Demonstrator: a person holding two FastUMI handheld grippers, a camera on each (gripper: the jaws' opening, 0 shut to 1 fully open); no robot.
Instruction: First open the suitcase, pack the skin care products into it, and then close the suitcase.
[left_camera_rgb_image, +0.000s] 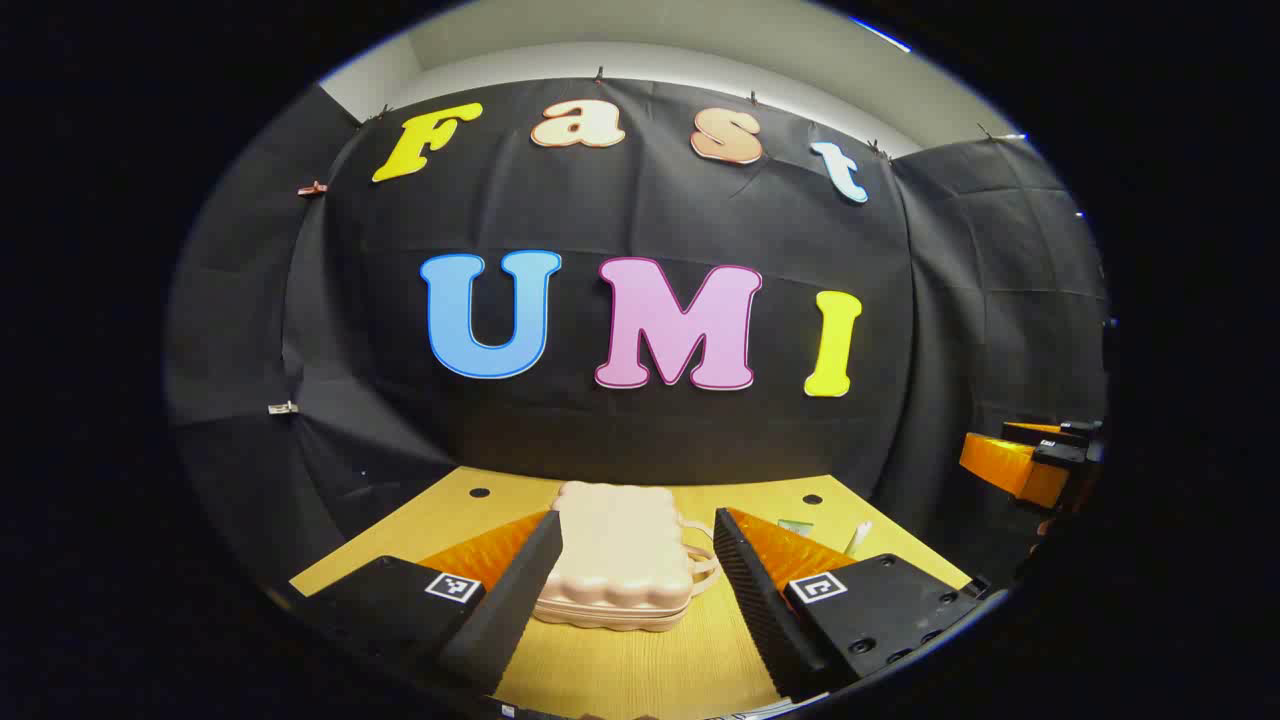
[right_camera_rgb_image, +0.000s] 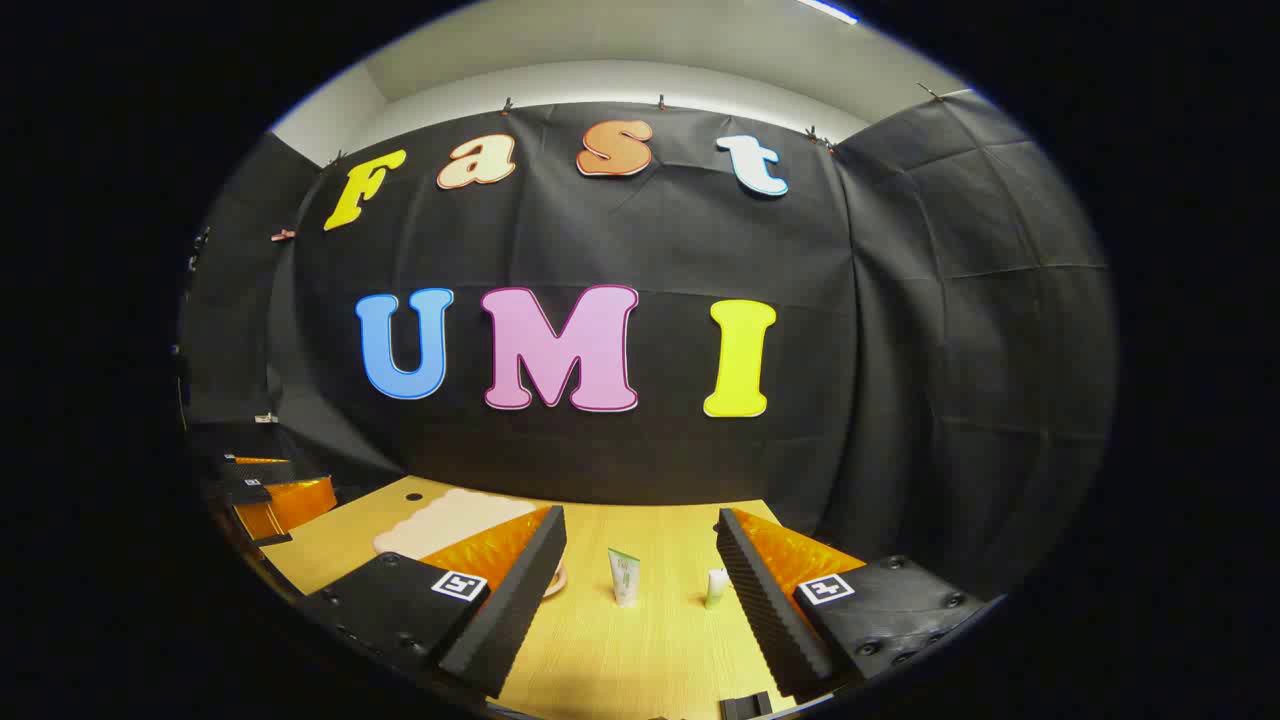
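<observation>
Suitcase (left_camera_rgb_image: 620, 555), shut on the table (left_camera_rgb_image: 640, 670) straight ahead of the wide-open, empty left gripper (left_camera_rgb_image: 636, 580), looks like a rigid, light, slippery shell, best taken by its side handle (left_camera_rgb_image: 703, 560).

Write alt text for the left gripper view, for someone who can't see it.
A closed pale pink suitcase lies flat on a wooden table, framed between the open left tongs that hover in front of it. To its right, two small skin care tubes stand near the table's far edge, and the other tongs hang at the right, before a black cloth wall.
</observation>
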